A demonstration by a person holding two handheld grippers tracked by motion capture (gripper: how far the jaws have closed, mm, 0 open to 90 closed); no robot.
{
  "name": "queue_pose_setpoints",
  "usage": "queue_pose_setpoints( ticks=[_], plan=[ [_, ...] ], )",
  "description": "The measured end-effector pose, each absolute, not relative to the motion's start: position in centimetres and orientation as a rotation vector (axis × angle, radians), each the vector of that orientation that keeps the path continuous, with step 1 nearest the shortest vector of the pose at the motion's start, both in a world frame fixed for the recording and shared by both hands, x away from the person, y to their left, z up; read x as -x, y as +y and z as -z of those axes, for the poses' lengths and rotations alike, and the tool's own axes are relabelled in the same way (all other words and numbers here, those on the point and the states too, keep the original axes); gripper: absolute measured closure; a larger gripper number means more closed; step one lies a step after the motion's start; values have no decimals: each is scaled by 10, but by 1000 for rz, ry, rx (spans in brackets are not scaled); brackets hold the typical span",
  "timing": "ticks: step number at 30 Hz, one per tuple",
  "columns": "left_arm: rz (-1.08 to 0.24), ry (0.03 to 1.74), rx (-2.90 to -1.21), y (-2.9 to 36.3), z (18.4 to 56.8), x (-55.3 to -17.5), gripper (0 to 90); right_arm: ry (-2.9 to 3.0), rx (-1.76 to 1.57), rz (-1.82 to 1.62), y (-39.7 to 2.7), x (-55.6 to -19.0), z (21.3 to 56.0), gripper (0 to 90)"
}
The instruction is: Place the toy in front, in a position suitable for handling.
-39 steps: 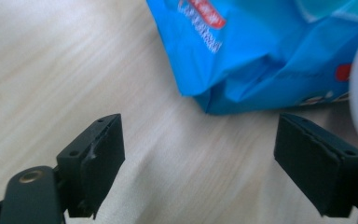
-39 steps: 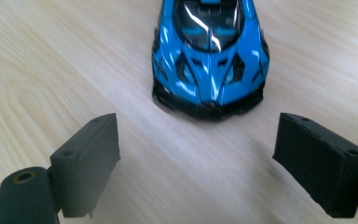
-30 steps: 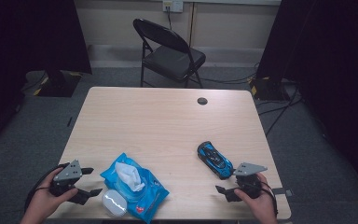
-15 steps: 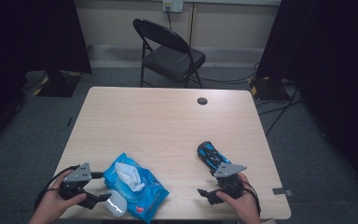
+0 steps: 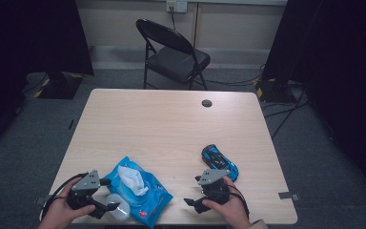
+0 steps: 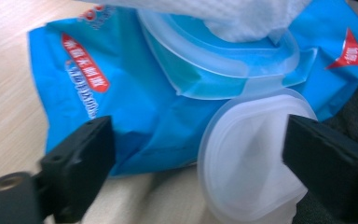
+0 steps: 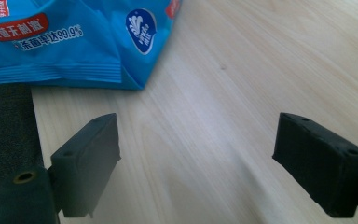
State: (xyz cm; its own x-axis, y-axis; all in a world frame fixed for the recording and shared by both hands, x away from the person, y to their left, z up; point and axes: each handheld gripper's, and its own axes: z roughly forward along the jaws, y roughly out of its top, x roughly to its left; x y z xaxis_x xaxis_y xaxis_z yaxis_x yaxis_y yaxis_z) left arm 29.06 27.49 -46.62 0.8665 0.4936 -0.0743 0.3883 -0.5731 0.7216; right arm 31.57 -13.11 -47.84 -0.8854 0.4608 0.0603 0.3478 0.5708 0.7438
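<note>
The blue wet-wipe pack [image 5: 140, 193] lay near the table's [image 5: 171, 129] near edge, left of centre, with a white wipe [image 5: 131, 175] pulled up through its opening and its translucent round lid [image 5: 116, 213] flipped open toward the person. The left gripper [image 5: 108, 208] sat just beside the pack's near left corner, pointing at that lid. In the left gripper view its jaws stood wide apart, having just been opening further, with the lid [image 6: 251, 158] and the blue wrapper [image 6: 121, 93] lying between them; neither pad pressed on either, though the right-hand jaw sat close against the lid's rim. The right gripper [image 5: 192, 204] was held low over the table to the right of the pack, its jaws open and gripping nothing; in the right gripper view bare wood [image 7: 223, 116] lay between them and the pack's corner [image 7: 98, 42] showed ahead at upper left. A blue toy car [image 5: 219, 161] rested on the table just beyond the right hand [image 5: 228, 205]. A black folding chair [image 5: 174, 55] stood behind the table's far edge.
</note>
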Motion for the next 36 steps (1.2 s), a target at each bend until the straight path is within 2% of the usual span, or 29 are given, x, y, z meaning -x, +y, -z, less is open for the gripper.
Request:
queue_pose_setpoints(
  ticks=[6, 13, 18, 28, 36],
  plan=[
    [-154, 635, -2256, 268, 470, -291, 0, 2691, -654, -1212, -116, -315, 480, 137],
    [-172, 680, -2230, 264, 472, -294, 1, 2710, -629, -1226, -103, -316, 483, 137],
    [-237, 689, -2233, 256, 474, -297, 0, 2713, -599, -1241, -92, -316, 481, 138],
    [-207, 701, -2206, 248, 476, -314, 0, 2711, -575, -1285, -77, -321, 484, 135],
    [-200, 673, -2208, 237, 478, -343, 0, 2716, -590, -1280, -70, -332, 490, 127]
  ],
)
